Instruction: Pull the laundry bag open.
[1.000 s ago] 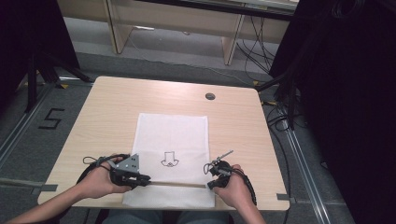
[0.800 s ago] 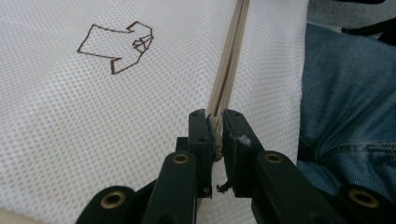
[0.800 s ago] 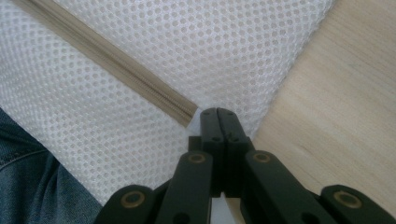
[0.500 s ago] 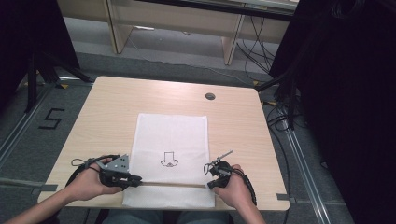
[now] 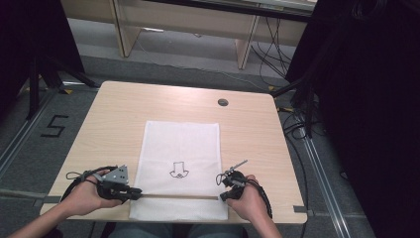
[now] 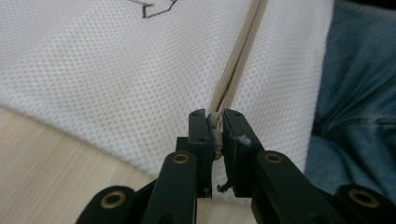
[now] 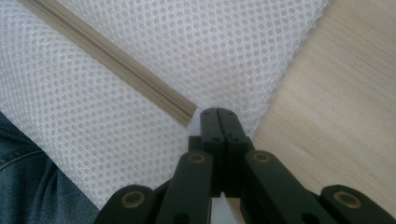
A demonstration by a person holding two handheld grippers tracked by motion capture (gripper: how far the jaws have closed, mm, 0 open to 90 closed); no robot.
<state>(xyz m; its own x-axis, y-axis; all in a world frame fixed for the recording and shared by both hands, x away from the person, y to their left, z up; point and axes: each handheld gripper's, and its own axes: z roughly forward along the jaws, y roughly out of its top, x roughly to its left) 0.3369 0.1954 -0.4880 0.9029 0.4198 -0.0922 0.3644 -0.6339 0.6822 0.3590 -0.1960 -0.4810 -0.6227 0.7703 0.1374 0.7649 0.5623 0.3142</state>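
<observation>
Sliding leftward since earlier: left tongs clenching zipper pull | right tongs pinching mesh bag

Black "5" marked on floor left of table.

Black two-jaw grippers with brass-coloured pivots are seen; a grey three-cornered plate tops the left gripper; blue jeans are worn.

- White mesh bag lies flat on the table's near half, its near edge overhanging, with a small dark arrow print.
- Beige zipper runs straight across near that edge.
</observation>
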